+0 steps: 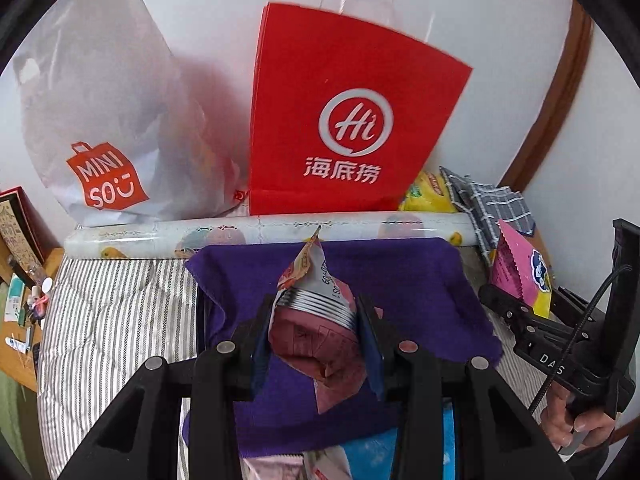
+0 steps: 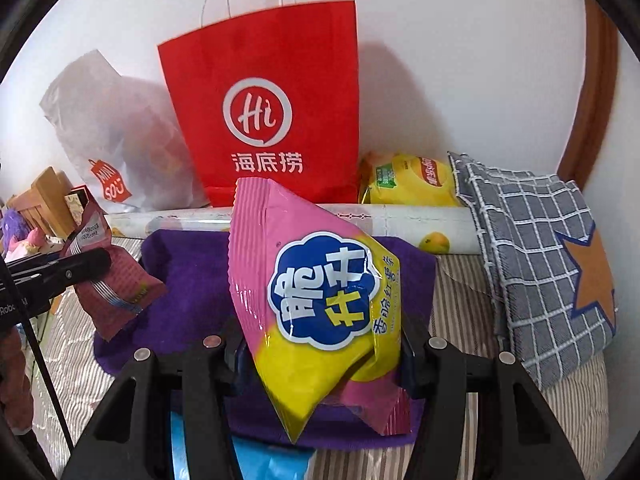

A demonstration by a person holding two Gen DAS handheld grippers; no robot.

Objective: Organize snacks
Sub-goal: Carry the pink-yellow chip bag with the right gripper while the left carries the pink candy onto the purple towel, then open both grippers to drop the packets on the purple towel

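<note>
My left gripper (image 1: 316, 320) is shut on a dark red snack packet (image 1: 320, 344) and holds it above a purple cloth (image 1: 420, 280). The same packet shows in the right wrist view (image 2: 116, 280) at the left. My right gripper (image 2: 320, 340) is shut on a pink and yellow snack bag (image 2: 316, 304), held over the purple cloth (image 2: 188, 280). That bag also shows at the right of the left wrist view (image 1: 520, 272). A red paper bag (image 1: 344, 120) (image 2: 268, 108) stands upright against the wall behind the cloth.
A white Miniso plastic bag (image 1: 108, 128) stands left of the red bag. A rolled sheet (image 1: 248, 232) lies along the cloth's far edge. A yellow chip bag (image 2: 408, 180) and a checked cloth (image 2: 532, 256) lie at the right. Striped bedding (image 1: 112, 320) lies underneath.
</note>
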